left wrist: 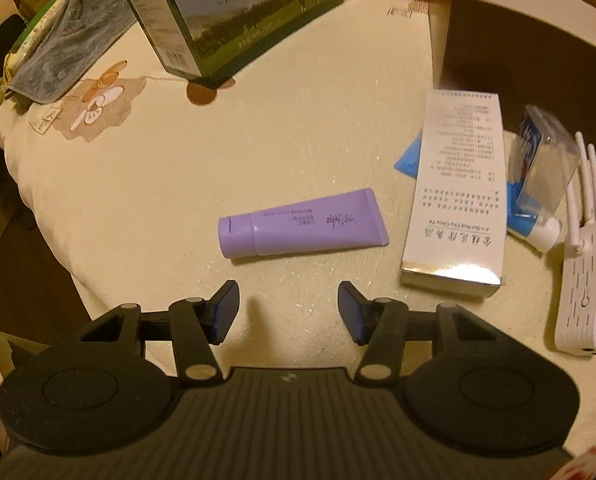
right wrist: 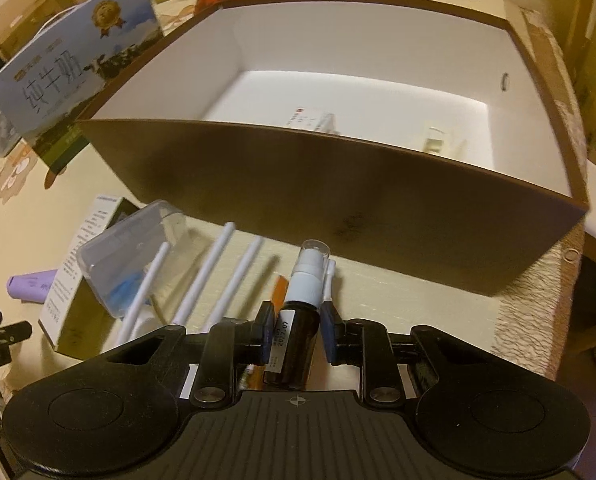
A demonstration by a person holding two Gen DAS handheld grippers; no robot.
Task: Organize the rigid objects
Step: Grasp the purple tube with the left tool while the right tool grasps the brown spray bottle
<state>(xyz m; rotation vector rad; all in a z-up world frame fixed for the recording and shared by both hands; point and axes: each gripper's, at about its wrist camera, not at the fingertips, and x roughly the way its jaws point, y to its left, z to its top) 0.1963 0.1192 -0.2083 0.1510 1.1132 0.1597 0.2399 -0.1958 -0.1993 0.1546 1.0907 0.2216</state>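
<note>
A purple tube (left wrist: pixel 302 224) lies on its side on the cream tablecloth just beyond my left gripper (left wrist: pixel 287 312), which hangs open above the cloth with nothing between its fingers. The tube shows again at the left edge of the right wrist view (right wrist: pixel 29 284). My right gripper (right wrist: pixel 296 332) is shut on a small dark spray bottle (right wrist: pixel 295 348) with a white nozzle and clear cap, the pads against its sides. Straight ahead stands a large brown box (right wrist: pixel 338 200) with a white inside, holding a few small packages (right wrist: pixel 310 118).
A tall white printed carton (left wrist: pixel 458 200), a clear plastic case (left wrist: pixel 538 160) and a white router with antennas (left wrist: pixel 586 304) lie right of the tube. A green milk carton box (left wrist: pixel 233 12) stands at the back, a grey cloth (left wrist: pixel 65 48) back left. An orange item (right wrist: pixel 280 292) lies beside the bottle.
</note>
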